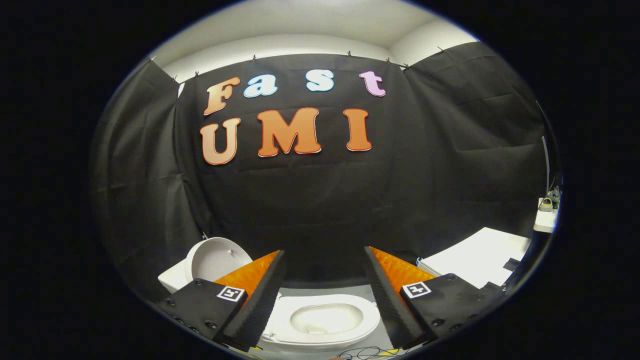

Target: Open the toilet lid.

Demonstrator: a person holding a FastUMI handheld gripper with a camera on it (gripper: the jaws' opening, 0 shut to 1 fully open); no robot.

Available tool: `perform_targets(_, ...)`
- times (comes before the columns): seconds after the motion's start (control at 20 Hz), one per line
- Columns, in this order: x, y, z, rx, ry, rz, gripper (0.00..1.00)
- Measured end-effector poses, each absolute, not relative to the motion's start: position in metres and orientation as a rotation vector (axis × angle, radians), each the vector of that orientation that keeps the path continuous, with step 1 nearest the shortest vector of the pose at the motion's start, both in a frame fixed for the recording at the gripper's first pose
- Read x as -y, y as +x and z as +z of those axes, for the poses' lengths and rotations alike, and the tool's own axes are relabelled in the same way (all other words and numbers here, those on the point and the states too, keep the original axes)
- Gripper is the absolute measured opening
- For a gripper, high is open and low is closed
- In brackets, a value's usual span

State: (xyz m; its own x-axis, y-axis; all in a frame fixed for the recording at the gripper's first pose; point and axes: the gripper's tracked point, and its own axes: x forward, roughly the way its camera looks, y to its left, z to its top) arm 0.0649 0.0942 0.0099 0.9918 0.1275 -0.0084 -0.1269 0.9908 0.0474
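Your hand-held gripper (325, 270) hangs with its fingers spread wide, nothing between them, well above the toilet. Just below and beyond the fingertips you look down into the open bowl and seat (322, 320), which sits between the two fingers. The toilet lid (215, 260) is to the left, behind the left finger, standing up and leaning back against the cistern (172, 280), so by the look of it the lid is already raised and the job is close to done.

The risks from here are mostly about what you do on the way out. The lid seems to rest only on its lean; if you brush it with the left finger while pulling back, it could tip forward and drop onto the seat. Swinging right is no safer, since a white worktop (480, 257) lies near the right finger and you could clip its corner. Loose cables (367, 354) trail on the floor at the near side of the bowl, and catching them would drag whatever they feed. Lift straight up and back, fingers kept apart
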Motion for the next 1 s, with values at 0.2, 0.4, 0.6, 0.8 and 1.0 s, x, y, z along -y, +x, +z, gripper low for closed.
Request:
perform_targets(0.2, -0.0941, 0.0659, 0.0077, -0.017, 0.055, 0.129, 0.98)
perform_targets(0.4, -0.0924, 0.0666, 0.0085, -0.012, 0.051, 0.126, 0.99)
perform_targets(0.6, -0.0904, 0.0673, 0.0066, -0.014, 0.056, 0.126, 0.98)
perform_targets(0.8, -0.0871, 0.0697, 0.0038, -0.017, 0.054, 0.122, 0.99)
perform_targets(1.0, -0.088, 0.0707, 0.0007, -0.019, 0.05, 0.13, 0.98)
